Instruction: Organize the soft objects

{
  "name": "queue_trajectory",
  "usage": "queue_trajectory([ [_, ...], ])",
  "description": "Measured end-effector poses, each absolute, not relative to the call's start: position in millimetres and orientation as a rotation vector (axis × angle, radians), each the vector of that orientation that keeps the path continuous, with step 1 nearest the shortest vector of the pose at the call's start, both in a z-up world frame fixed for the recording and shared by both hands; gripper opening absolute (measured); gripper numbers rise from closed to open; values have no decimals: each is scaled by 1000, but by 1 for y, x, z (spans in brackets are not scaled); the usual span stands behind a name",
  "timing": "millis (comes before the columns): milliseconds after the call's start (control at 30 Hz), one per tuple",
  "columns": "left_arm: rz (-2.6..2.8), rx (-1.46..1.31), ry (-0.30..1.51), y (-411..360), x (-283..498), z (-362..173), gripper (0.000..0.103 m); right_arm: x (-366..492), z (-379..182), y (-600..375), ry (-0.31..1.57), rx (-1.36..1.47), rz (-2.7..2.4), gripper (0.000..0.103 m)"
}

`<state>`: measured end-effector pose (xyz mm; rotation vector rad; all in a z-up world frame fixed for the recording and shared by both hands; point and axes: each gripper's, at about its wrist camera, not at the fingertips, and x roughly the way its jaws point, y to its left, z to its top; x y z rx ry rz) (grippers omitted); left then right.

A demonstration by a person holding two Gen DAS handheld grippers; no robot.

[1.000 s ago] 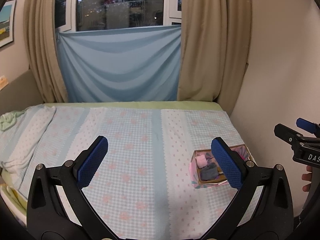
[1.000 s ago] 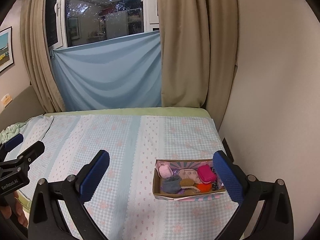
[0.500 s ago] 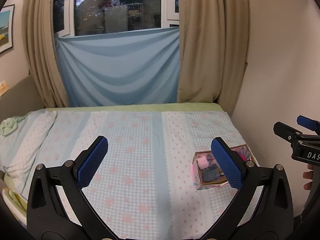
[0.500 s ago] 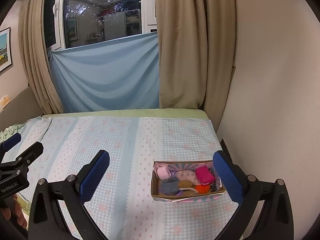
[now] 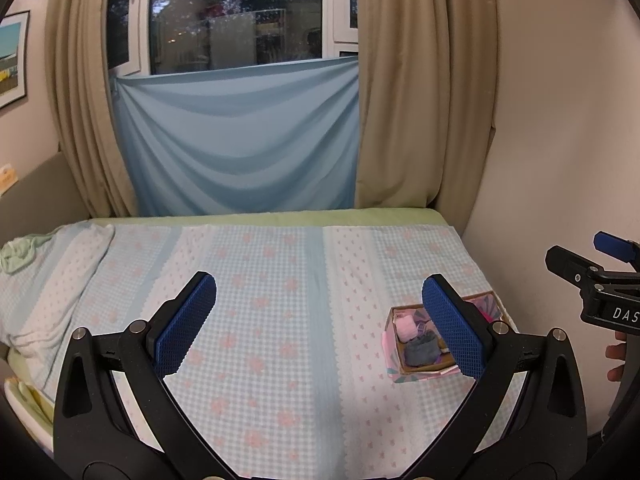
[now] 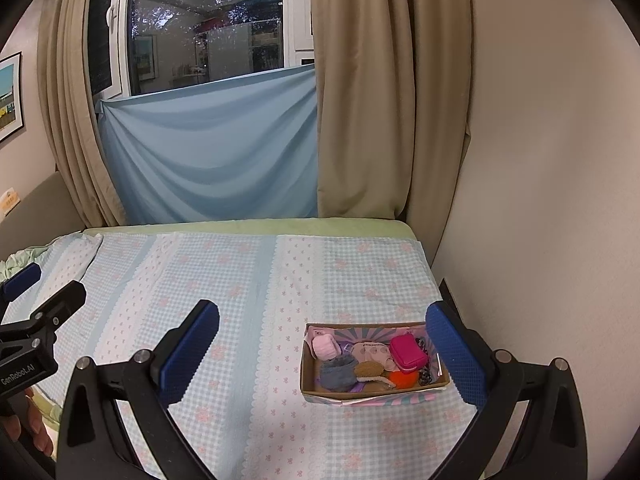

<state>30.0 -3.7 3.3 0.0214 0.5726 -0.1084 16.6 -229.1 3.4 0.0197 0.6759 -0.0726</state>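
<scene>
A small cardboard box [image 6: 310, 386] sits on the bed near the right wall; it also shows in the left wrist view [image 5: 394, 360]. It holds several soft items: a pink roll [image 6: 325, 347], a grey-blue bundle [image 6: 338, 374], a magenta pouch [image 6: 408, 352], an orange ball [image 6: 403, 378] and a tan piece [image 6: 370, 369]. My left gripper [image 5: 318, 320] is open and empty, held above the bed left of the box. My right gripper [image 6: 322, 350] is open and empty, held above and in front of the box.
The bed has a light blue checked cover [image 5: 260, 320] with pink flowers. A rumpled pillow and green cloth [image 5: 20, 256] lie at the left. A wall [image 6: 540, 200] runs along the right side. Beige curtains and a blue sheet [image 5: 240, 140] hang behind.
Both views have pulled back and tilted up slightly; the box sits a little lower and farther in frame. Both grippers stay open and empty.
</scene>
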Motion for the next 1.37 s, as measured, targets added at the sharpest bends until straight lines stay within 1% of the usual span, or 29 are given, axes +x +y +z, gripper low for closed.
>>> queue_trajectory([
  [600,-102,26,563,-2,30,5,103,17,4,-230,671,15,-69,103],
  [1067,-75,54,516,-5,27,4,103,24,6,-227,672,8,-62,103],
  [1367,-71,30,596,3,48,-18,103,46,-9,-215,721,4,-61,103],
])
